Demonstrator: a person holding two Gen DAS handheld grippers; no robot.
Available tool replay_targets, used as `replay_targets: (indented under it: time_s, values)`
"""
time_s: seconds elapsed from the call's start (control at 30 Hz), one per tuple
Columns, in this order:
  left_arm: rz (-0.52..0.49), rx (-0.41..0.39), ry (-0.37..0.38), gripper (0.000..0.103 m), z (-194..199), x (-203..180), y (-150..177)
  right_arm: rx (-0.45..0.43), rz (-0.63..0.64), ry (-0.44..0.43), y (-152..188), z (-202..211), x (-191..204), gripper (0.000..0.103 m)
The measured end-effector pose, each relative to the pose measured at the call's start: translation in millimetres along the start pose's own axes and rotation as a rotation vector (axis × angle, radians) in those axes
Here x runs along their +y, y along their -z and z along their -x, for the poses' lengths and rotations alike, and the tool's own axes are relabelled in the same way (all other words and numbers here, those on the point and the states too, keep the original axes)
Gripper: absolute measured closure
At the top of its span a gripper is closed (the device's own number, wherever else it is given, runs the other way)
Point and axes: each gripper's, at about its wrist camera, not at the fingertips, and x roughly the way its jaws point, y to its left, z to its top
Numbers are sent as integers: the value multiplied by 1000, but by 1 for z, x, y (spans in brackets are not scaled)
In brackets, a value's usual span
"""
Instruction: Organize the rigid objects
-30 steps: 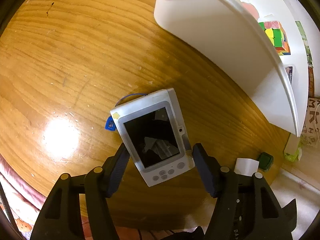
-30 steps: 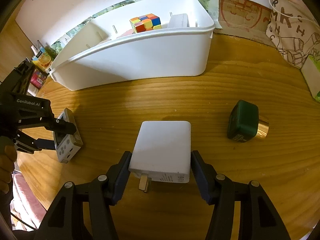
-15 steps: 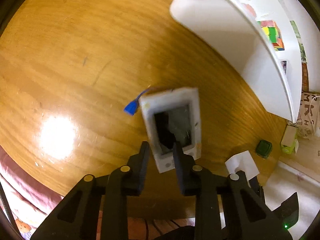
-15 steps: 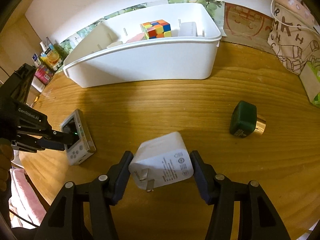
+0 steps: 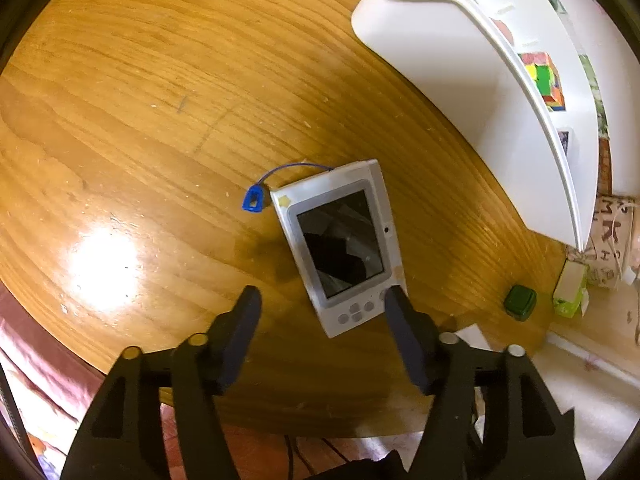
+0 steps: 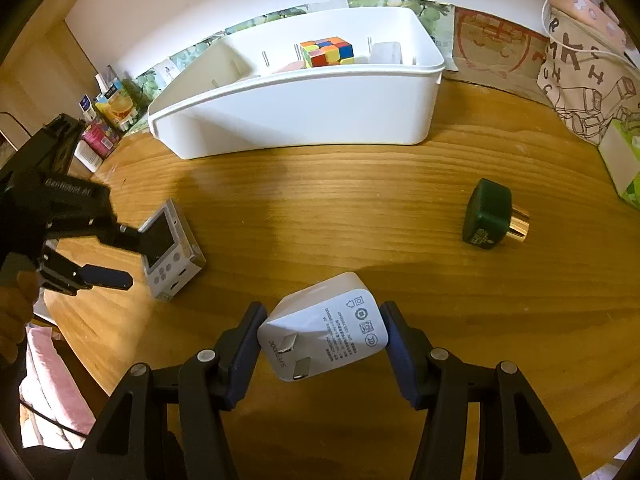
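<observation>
- Broadly, the wooden table [image 6: 360, 208] carries everything; it spreads ahead of both grippers, which point steeply down at it.
- White bin [image 6: 304, 116]: stands well ahead of the right gripper and ahead and to the right of the left one; judged to be the destination, since a colour cube [image 6: 326, 52] and other small items already sit inside it.
- Handheld device [image 5: 344, 244]: grey, dark screen up, lying flat on the table just ahead of the left gripper; a blue tag on a thin cord [image 5: 253, 199] trails from its far corner; not yet in the bin.
- Left gripper [image 5: 320, 304]: jaws opening, standing wider than the device; only the device's near button end lies between the tips, close against the right pad, with a clear gap at the left pad; no grip is made, so the device stays on the wood.
- White charger [image 6: 324, 326]: clamped between the pads of the right gripper [image 6: 322, 330], lifted clear of the table and tilted, prongs and label facing the camera; held by its flat sides, presumably for a firm hold on the way to the bin.
- Green bottle with a gold cap [image 6: 490, 216]: lying on its side, ahead and right of the right gripper, well apart from it; evidently awaiting sorting.
</observation>
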Motion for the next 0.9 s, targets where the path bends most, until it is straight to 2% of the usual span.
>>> replay_targets:
  time_s: [0.3,0.9]
  values:
    - [52,38,-14,28,-18,-4,-11,-15,1,2,1,8,-6,45]
    - [44,84,-36,27,-23,-13,-34,3,26,-2,-27,-4,-1,45]
